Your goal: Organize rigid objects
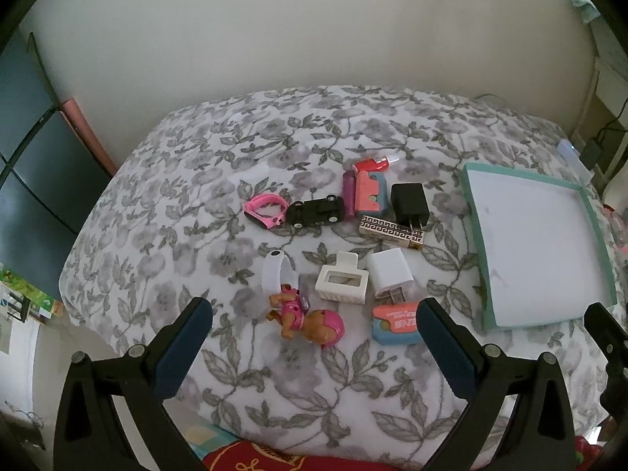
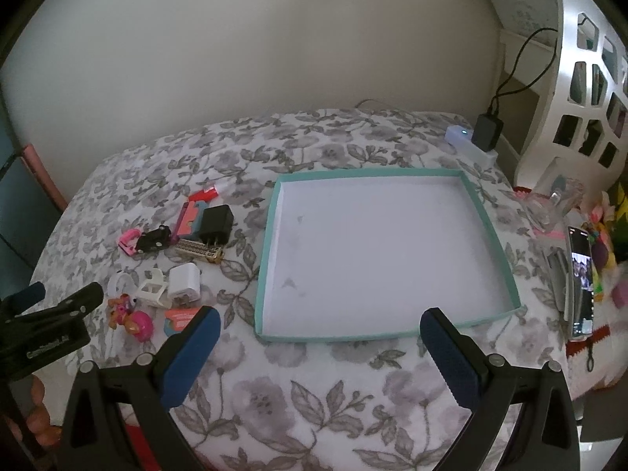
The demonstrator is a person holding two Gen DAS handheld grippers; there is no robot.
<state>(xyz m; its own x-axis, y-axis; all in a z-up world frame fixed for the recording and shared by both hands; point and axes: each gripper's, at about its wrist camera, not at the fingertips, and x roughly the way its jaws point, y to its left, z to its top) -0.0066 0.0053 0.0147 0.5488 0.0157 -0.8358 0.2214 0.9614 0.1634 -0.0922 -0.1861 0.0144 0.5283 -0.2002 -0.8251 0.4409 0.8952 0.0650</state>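
Left wrist view: left tool (image 1: 314, 337) spread, empty; dog figure (image 1: 304, 320) lies just ahead, nearer than right tool (image 2: 320, 347), also spread.

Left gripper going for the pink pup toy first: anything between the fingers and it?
Nothing visible. The left gripper is open, and the pup toy lies on the bedspread between its fingertips; the white band sits just beyond.

Orange-and-blue eraser (image 1: 394, 324) partly behind a finger (image 1: 445, 343); its label too blurred to read.
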